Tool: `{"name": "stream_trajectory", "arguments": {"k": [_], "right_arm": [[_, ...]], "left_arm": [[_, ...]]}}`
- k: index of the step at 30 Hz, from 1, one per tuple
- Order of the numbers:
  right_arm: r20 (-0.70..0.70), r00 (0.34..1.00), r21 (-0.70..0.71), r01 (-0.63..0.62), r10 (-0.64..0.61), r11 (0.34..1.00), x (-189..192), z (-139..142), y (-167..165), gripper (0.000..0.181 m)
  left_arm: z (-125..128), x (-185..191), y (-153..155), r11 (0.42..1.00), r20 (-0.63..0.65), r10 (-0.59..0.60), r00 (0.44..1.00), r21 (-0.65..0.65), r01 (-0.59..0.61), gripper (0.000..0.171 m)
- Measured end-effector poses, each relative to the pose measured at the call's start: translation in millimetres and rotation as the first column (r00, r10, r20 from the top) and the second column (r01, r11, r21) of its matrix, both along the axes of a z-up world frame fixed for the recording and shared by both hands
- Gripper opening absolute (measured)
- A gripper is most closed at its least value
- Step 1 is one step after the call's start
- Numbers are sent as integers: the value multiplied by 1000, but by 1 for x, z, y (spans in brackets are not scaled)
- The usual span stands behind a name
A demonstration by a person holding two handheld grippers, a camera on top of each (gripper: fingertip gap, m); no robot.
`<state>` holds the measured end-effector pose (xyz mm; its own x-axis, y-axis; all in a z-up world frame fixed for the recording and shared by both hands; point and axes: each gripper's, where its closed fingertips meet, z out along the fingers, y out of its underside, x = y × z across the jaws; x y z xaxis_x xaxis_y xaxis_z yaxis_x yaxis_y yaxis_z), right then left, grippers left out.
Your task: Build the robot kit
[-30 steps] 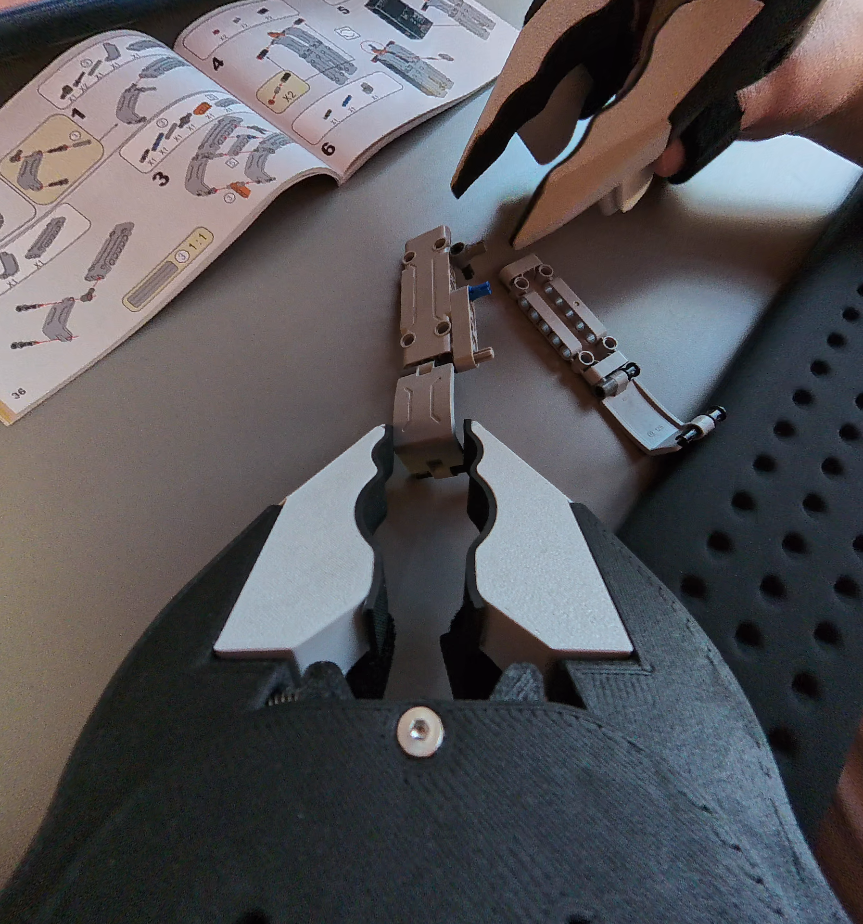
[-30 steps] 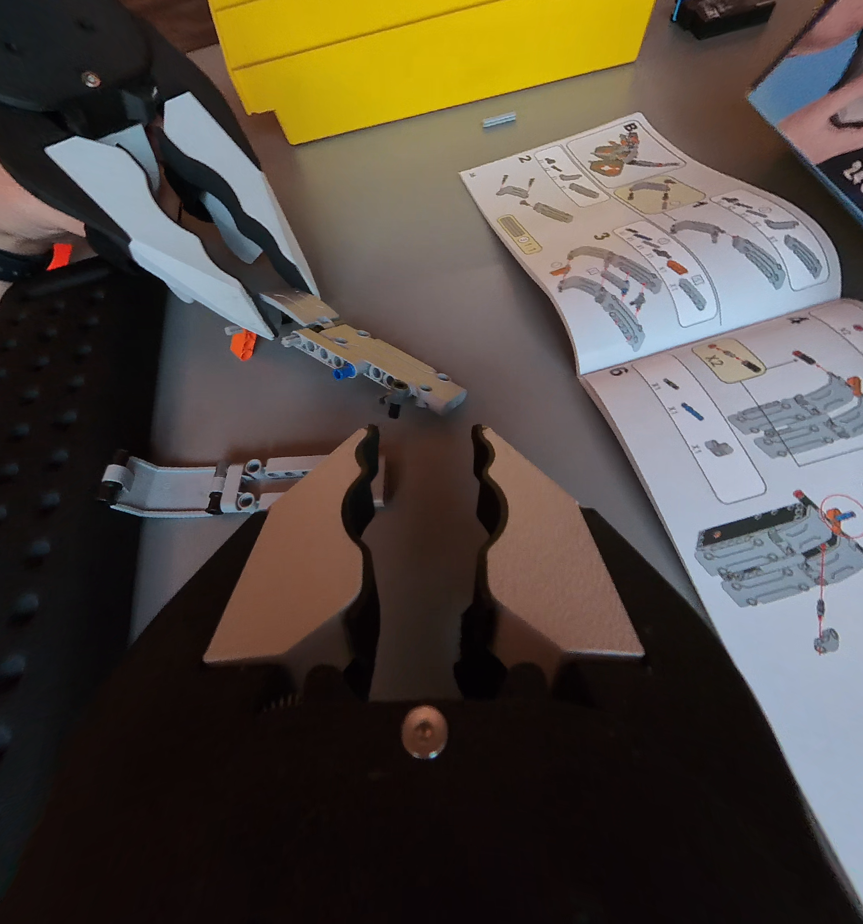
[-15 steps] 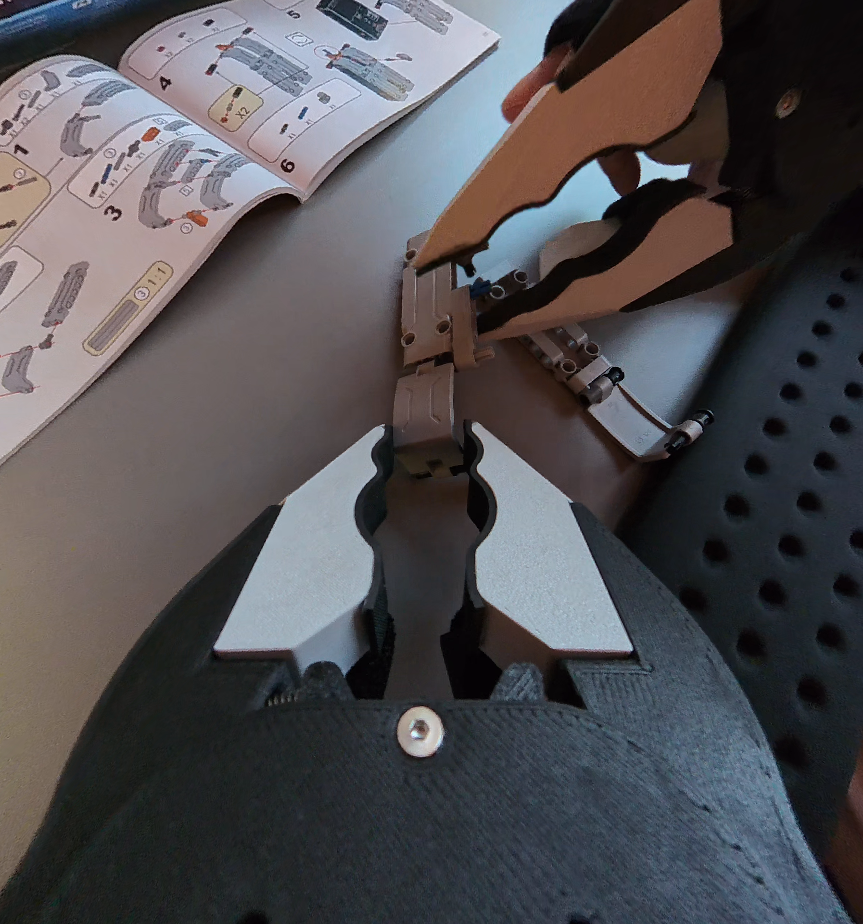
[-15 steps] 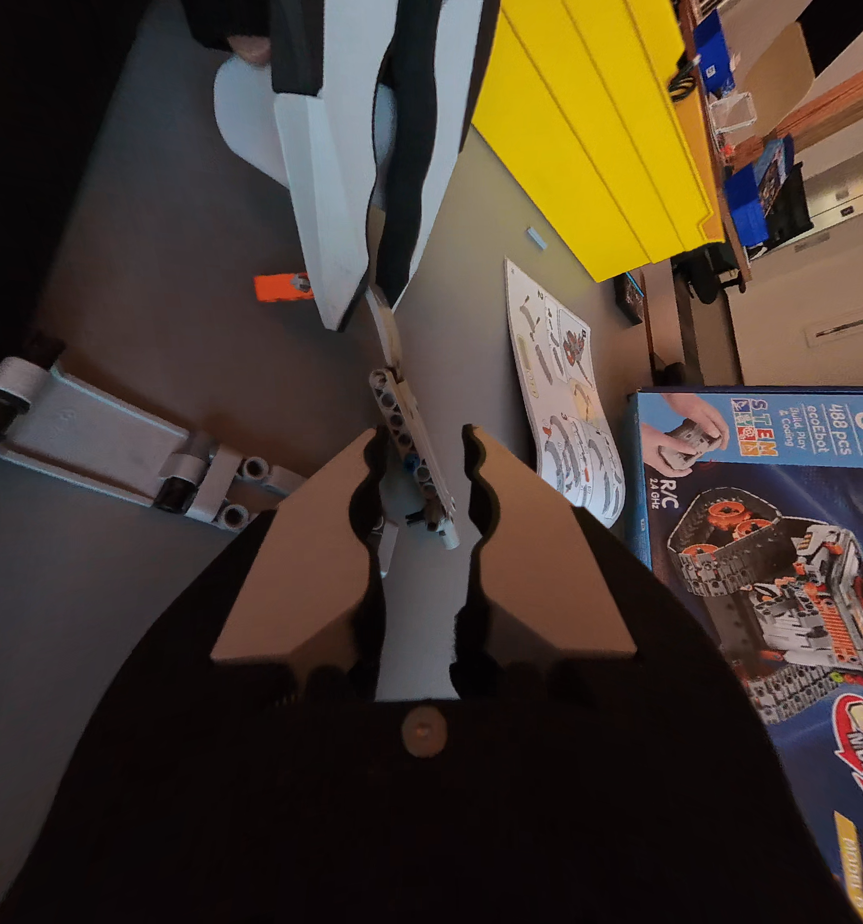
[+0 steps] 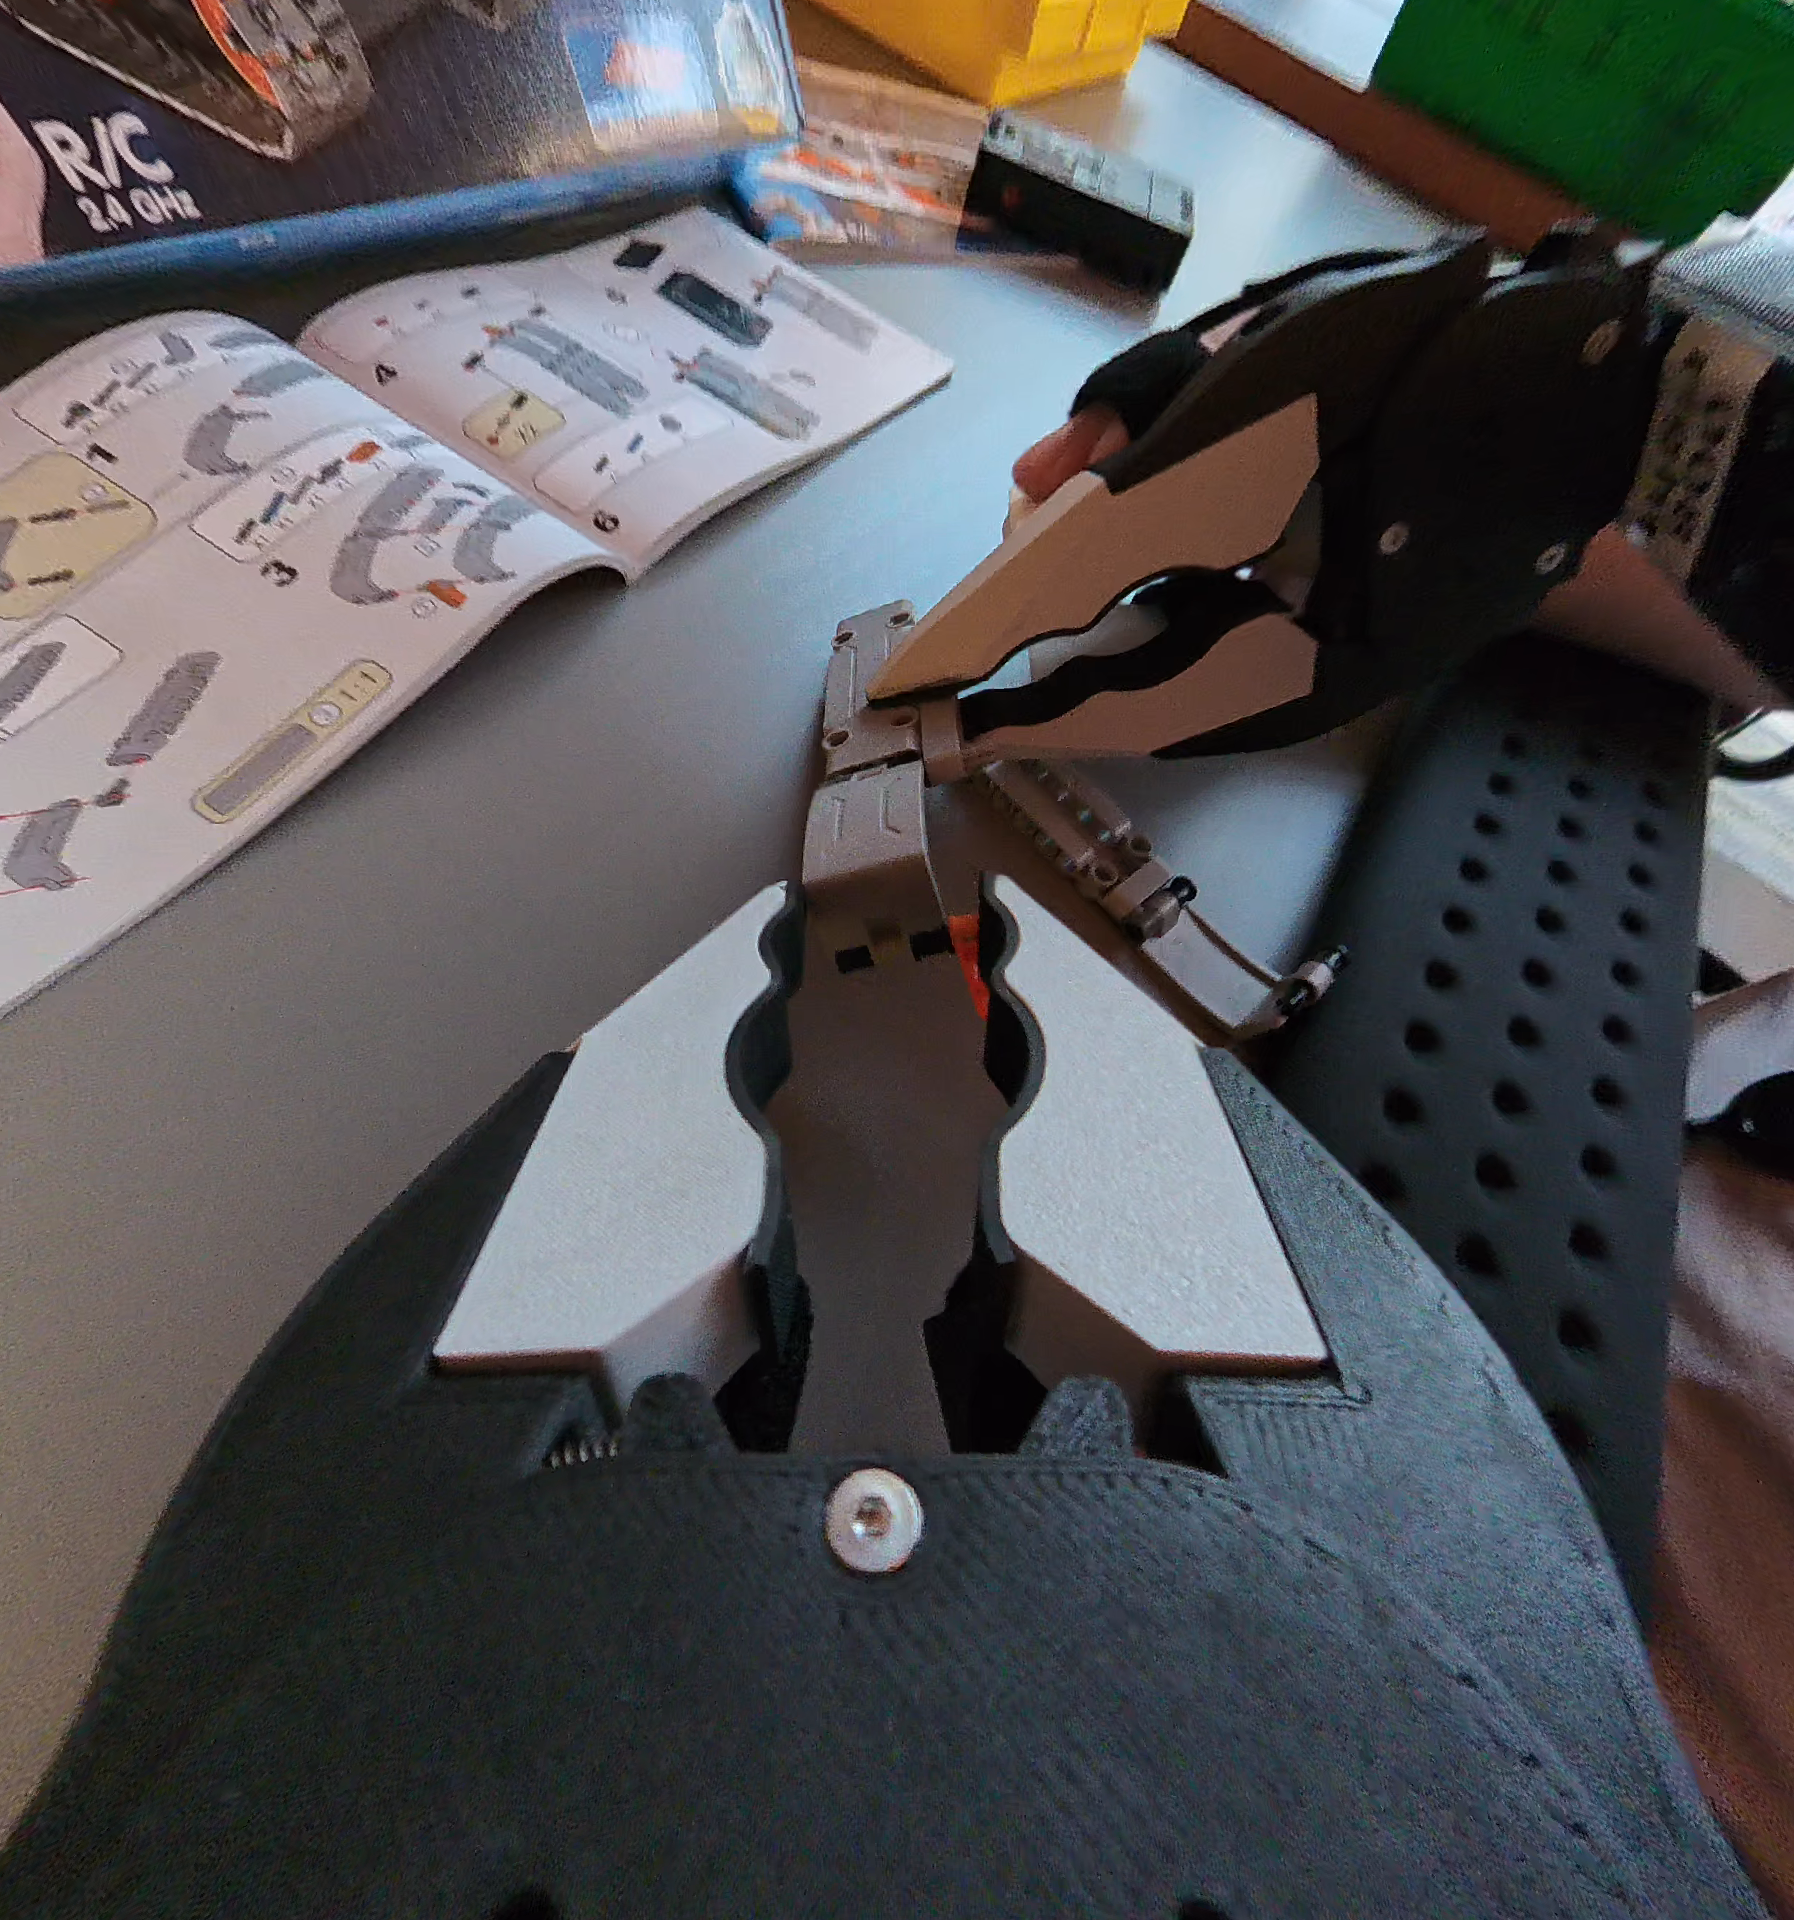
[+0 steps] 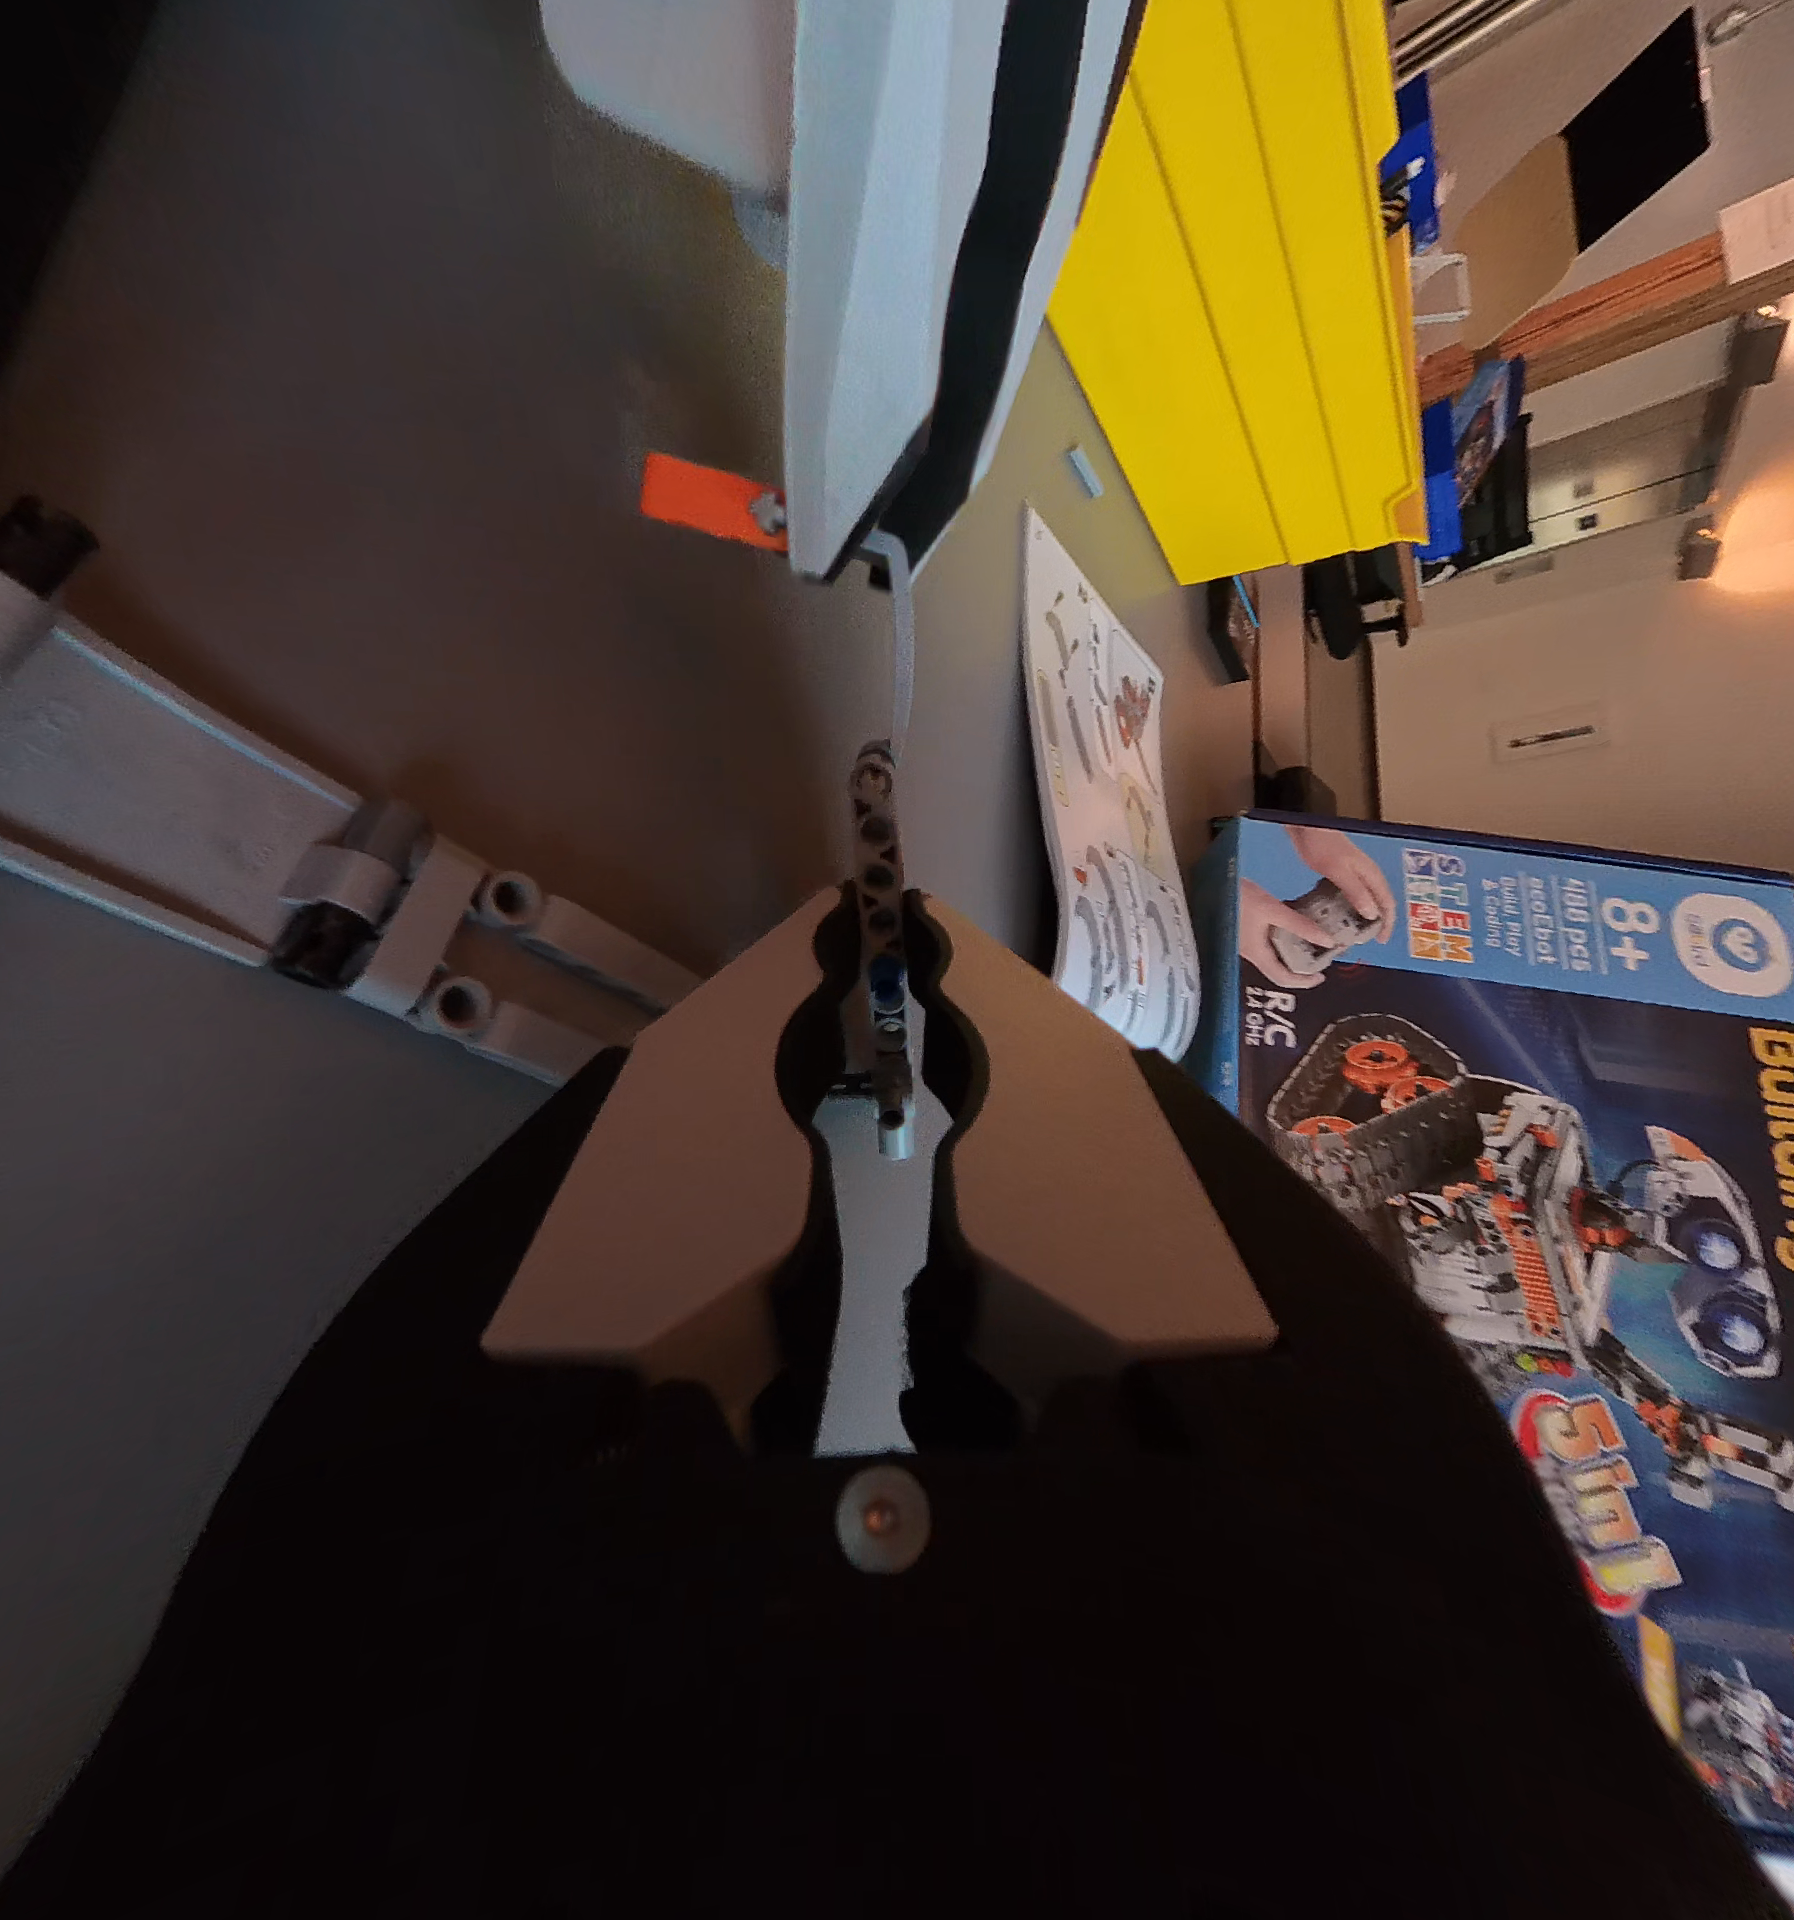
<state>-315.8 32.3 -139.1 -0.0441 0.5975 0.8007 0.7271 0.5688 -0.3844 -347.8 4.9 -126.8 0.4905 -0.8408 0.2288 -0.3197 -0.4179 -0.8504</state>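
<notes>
A long grey brick assembly [image 5: 867, 821] is held at both ends just above the grey table [image 5: 457, 1039]. My left gripper [image 5: 888, 925] is shut on its near curved panel. My right gripper [image 5: 924, 707] comes in from the right, turned on its side, and is shut on the far beam section. In the right wrist view the assembly [image 6: 877, 862] runs edge-on between my right gripper's [image 6: 877, 914] fingertips up to the left gripper [image 6: 867, 545]. An orange piece [image 6: 706, 499] lies beside the left gripper's tip. A second grey assembly [image 5: 1080, 831] lies on the table to the right.
An open instruction booklet [image 5: 353, 520] lies to the left, with a blue toy box [image 6: 1547, 1143] behind it. A yellow bin [image 6: 1236, 291] and a black block [image 5: 1080, 208] stand at the back. A black perforated pad [image 5: 1527, 987] borders the right side.
My right gripper has come down, turned on its side and shut on the far end of the assembly. My left gripper has kept its hold, and its view has tilted up.
</notes>
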Motion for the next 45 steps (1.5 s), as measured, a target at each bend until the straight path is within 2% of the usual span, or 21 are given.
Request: {"name": "stream_trajectory", "arguments": {"k": [7,12,15,19,22,25,28,31,33,35,38,43,45], "right_arm": [[-118,989,180,105,-84,978,31,42,31,6],[-167,983,322,129,-77,938,54,66,41,5],[-141,987,382,124,-75,916,61,67,45,5],[-125,989,390,124,-81,912,63,63,55,5],[-141,987,376,126,-78,918,63,63,61,6],[-156,986,354,112,-60,928,62,61,62,6],[-168,984,348,108,-51,931,63,61,64,5],[-197,977,345,148,-83,927,70,66,73,6],[-218,969,350,189,-116,918,77,69,80,6],[-241,958,353,234,-154,906,84,73,89,5],[-274,938,336,300,-212,893,94,76,102,5],[-280,931,369,331,-235,869,98,80,118,5],[-275,932,385,330,-234,862,97,83,121,5]], "left_arm": [[34,-7,11,995,107,6,994,97,-17,44],[64,8,30,994,245,-73,967,100,49,52],[86,19,49,991,321,-130,938,80,110,54],[120,30,79,981,378,-187,907,112,156,51],[125,41,92,970,357,-229,906,159,182,45],[115,40,94,960,377,-215,901,249,125,44],[99,26,97,950,335,-152,930,309,44,42],[108,15,107,906,304,-73,950,419,-65,40],[116,3,117,871,304,27,952,460,-172,36],[125,-7,122,846,349,81,934,471,-250,37],[131,-13,123,849,411,91,907,445,-287,37],[123,-15,131,841,371,142,918,444,-309,37],[118,-16,134,855,368,159,916,413,-314,41]]}}
